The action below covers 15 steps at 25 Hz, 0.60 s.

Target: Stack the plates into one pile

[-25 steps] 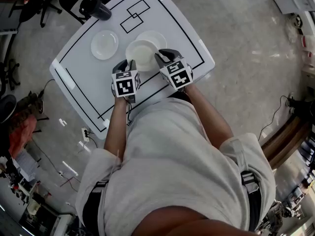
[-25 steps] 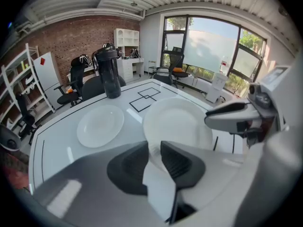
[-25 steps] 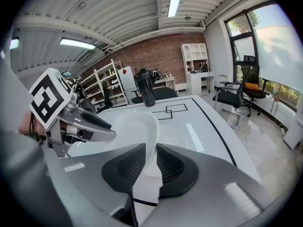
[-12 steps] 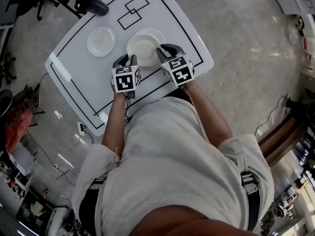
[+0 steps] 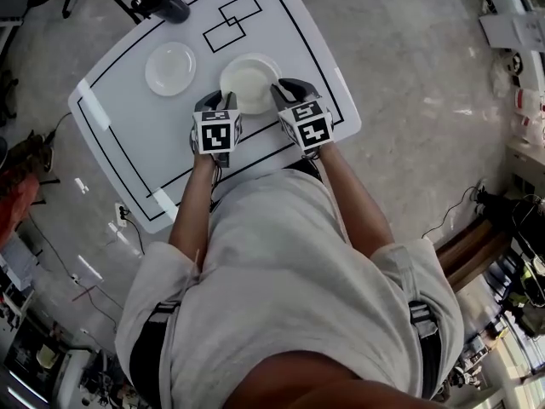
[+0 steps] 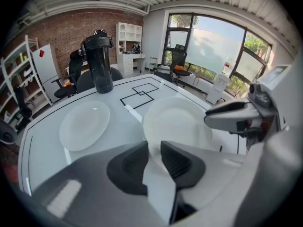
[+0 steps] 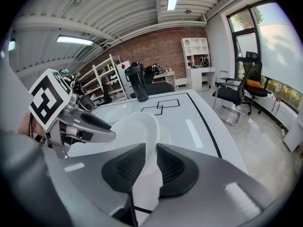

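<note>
Left gripper [image 5: 220, 102] and right gripper [image 5: 285, 88] each have their fingers pinched narrowly on opposite rims of one white plate [image 5: 249, 83], just above a second plate [image 7: 166, 135] on the table [image 5: 128, 143]; first stacking seems nearly done, while the third plate [image 5: 170, 68] lies apart, not yet stacked

Bright daylight, sharp, fisheye-warped edges

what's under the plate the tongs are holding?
A second plate; only its far rim shows past the held plate. The rest is covered, so contact can't be judged.
</note>
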### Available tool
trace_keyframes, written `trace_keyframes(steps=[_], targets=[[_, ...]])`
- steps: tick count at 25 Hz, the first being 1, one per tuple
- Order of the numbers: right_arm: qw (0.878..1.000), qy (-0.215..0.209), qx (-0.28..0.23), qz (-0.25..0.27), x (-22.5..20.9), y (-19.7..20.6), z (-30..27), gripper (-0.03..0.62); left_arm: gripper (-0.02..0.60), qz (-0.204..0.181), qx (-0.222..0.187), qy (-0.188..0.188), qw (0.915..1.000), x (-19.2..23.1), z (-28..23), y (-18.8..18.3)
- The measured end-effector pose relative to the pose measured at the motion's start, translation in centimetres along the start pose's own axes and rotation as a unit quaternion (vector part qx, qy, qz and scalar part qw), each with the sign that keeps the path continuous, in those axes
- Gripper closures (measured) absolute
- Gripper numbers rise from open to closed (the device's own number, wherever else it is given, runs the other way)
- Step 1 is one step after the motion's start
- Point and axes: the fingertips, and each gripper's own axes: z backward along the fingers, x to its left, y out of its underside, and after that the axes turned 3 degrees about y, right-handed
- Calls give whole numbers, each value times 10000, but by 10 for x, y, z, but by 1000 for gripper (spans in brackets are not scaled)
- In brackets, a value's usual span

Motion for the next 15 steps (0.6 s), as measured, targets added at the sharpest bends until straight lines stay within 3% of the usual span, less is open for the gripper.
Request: trace_keyframes(steps=[15], targets=[[9998,-47,181,-9,-15,6,-12,510,489,-20,177,10,9998,-5,-20,0]])
